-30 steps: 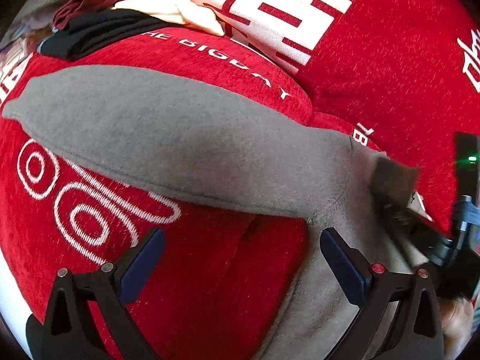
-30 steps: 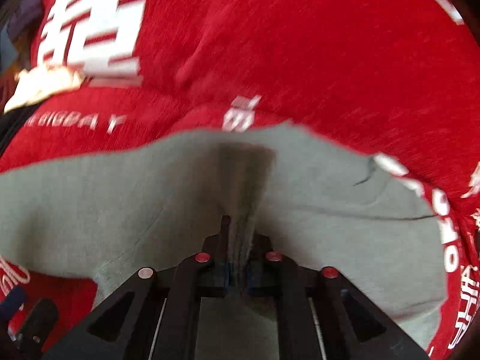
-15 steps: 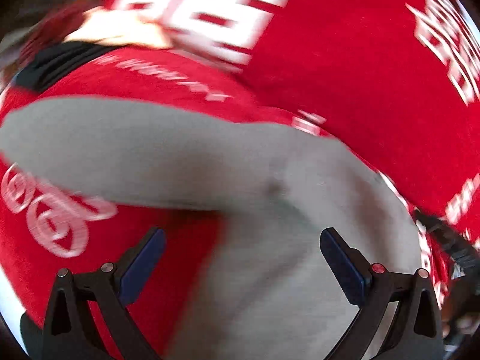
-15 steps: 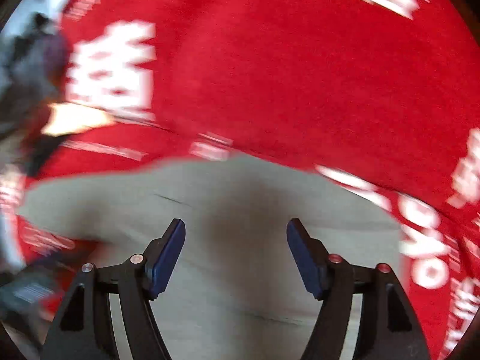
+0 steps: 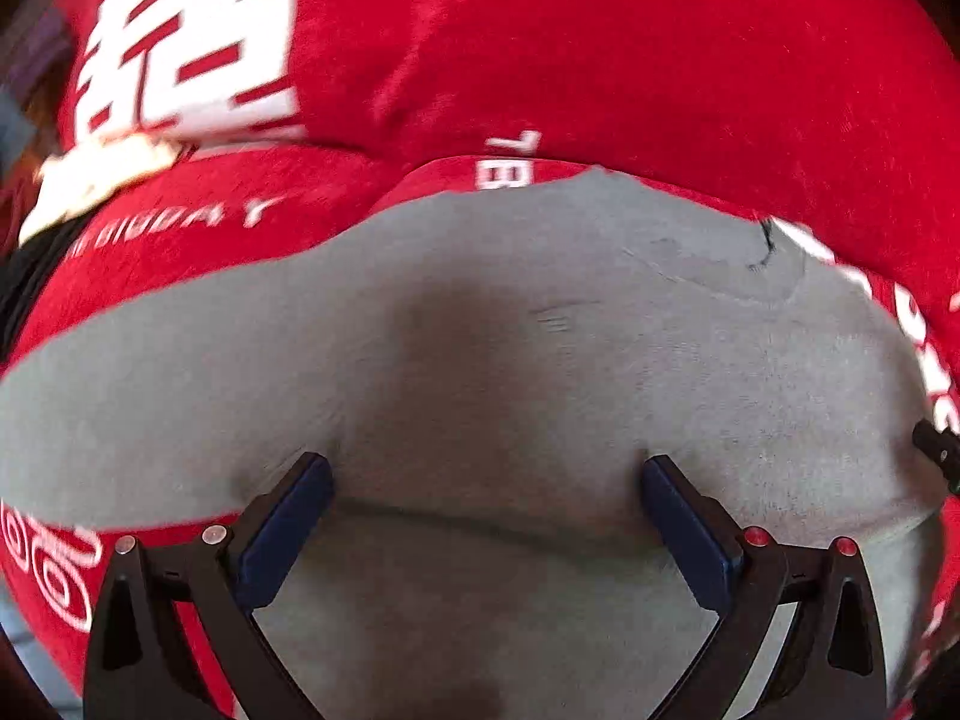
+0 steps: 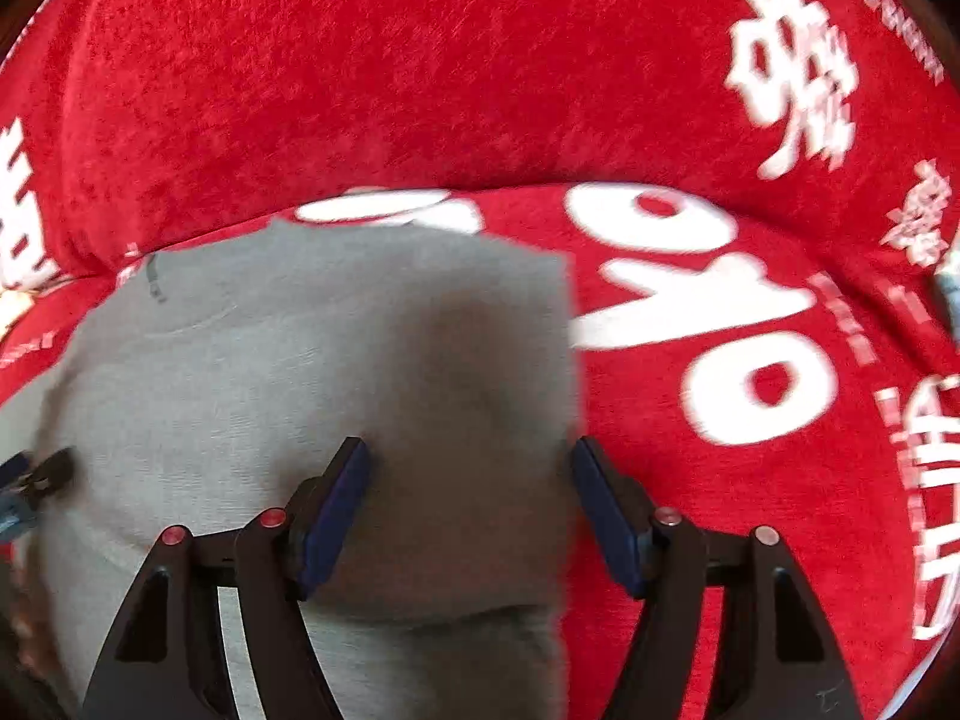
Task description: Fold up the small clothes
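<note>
A grey long-sleeved top lies on a red cover with white lettering. Its neckline points away and one sleeve stretches left. My left gripper is open and empty, low over the garment's middle. In the right wrist view the same grey top fills the lower left, its right side folded to a straight edge. My right gripper is open and empty, with its right finger at that edge. The tip of the other gripper shows at the left edge.
A pile of other clothes, cream and black, lies at the far left on the red cover. The red cover stretches to the right of the garment.
My right gripper let go of the grey fabric, opened and shifted right to the garment's edge. My left gripper moved right and forward, onto the garment's middle.
</note>
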Demonstrator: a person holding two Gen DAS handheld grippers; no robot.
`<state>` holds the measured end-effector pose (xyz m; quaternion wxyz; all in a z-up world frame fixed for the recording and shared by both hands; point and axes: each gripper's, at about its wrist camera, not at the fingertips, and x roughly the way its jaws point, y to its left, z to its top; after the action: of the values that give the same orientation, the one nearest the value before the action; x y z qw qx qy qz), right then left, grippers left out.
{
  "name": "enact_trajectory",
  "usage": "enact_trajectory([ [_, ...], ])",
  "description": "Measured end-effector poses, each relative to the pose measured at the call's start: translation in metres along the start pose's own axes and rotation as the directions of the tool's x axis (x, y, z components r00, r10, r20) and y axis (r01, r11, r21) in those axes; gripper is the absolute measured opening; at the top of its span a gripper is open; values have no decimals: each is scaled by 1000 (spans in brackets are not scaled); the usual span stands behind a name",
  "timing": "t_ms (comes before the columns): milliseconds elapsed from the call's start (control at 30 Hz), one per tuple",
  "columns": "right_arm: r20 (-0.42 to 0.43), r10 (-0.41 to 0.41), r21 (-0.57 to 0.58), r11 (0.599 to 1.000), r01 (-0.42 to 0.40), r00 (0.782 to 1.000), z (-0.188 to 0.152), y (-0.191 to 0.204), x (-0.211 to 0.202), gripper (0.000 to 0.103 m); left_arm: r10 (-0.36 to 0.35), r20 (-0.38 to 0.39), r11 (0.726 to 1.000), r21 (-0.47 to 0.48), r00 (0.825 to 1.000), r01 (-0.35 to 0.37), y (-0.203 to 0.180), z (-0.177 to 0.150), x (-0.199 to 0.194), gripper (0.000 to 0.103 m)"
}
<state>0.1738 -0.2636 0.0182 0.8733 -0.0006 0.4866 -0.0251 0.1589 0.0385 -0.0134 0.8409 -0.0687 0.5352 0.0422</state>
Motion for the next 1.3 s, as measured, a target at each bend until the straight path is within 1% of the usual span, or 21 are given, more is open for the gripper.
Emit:
enact_trajectory([
  [100, 1, 35, -81, 996, -35, 999, 9, 19, 6, 74, -44, 6, 997, -68, 999, 45, -9, 16, -3, 103],
  [167, -92, 24, -92, 995, -32, 995, 19, 26, 38, 75, -85, -19, 996, -34, 996, 85, -30, 26, 5, 103],
  [200, -63, 27, -54, 998, -31, 998, 25, 21, 42, 81, -117, -51, 993, 3, 992, 117, -48, 30, 14, 103],
  [233, -68, 24, -24, 999, -25, 997, 32, 17, 48, 81, -111, -101, 992, 44, 989, 116, -65, 34, 28, 103],
  [267, -89, 20, 7, 1000, -20, 996, 42, 11, 56, 81, -51, -114, 995, 77, 992, 60, -72, 36, 36, 103],
  [300, -99, 20, 19, 1000, -19, 995, 47, 7, 58, 81, 37, -88, 990, 138, 995, -25, -83, 39, 42, 103],
  [333, -120, 13, 29, 1000, -10, 993, 54, 5, 59, 81, 48, -73, 987, 156, 996, -36, -88, 42, 42, 103],
  [400, -136, -11, 12, 1000, 12, 991, 55, 8, 46, 80, 62, -109, 991, 123, 992, -49, -83, 45, 35, 103],
  [500, -55, 77, -50, 996, -80, 996, 32, 24, 3, 80, -43, -48, 997, 65, 998, 46, -69, 27, 4, 103],
  [600, -107, 138, -91, 985, -148, 985, -5, 49, -7, 80, 4, -92, 989, 145, 996, 10, -73, -6, 12, 103],
  [633, -139, 100, -120, 986, -117, 985, -19, 57, -3, 79, 9, -63, 988, 157, 998, 1, -70, -14, 11, 103],
  [667, -103, 66, -140, 987, -81, 992, -31, 58, -9, 79, -1, -32, 990, 144, 999, 5, -63, -21, 4, 103],
  [700, -31, 50, -150, 987, -54, 998, -41, 57, -22, 80, -8, -31, 991, 131, 999, 12, -54, -29, -3, 103],
  [733, -22, 46, -161, 986, -48, 999, -53, 58, -30, 81, -18, -40, 992, 124, 999, 22, -48, -34, -9, 103],
  [767, -57, 40, -179, 983, -49, 998, -64, 58, -35, 81, -17, -60, 992, 124, 998, 24, -41, -44, -13, 103],
  [867, -15, 90, -197, 976, -91, 996, -108, 42, -62, 81, -19, -3, 984, 180, 1000, 19, -22, -79, -35, 103],
  [933, 28, 110, -242, 965, -101, 993, -140, 28, -84, 81, -52, 25, 976, 214, 998, 46, -5, -105, -47, 103],
  [1033, 32, 132, -248, 961, -120, 991, -175, 2, -107, 82, -99, 50, 974, 211, 994, 86, 32, -133, -61, 103],
  [1100, -3, 72, -262, 962, -70, 997, -189, -8, -112, 83, -99, 41, 972, 218, 994, 88, 46, -143, -68, 103],
  [1200, -14, 53, -227, 972, -55, 999, -196, -14, -131, 83, -68, 35, 975, 212, 997, 60, 56, -152, -81, 103],
  [1300, 48, 124, -294, 950, -104, 991, -199, 22, -152, 83, -92, 55, 965, 250, 994, 76, 37, -162, -95, 103],
])
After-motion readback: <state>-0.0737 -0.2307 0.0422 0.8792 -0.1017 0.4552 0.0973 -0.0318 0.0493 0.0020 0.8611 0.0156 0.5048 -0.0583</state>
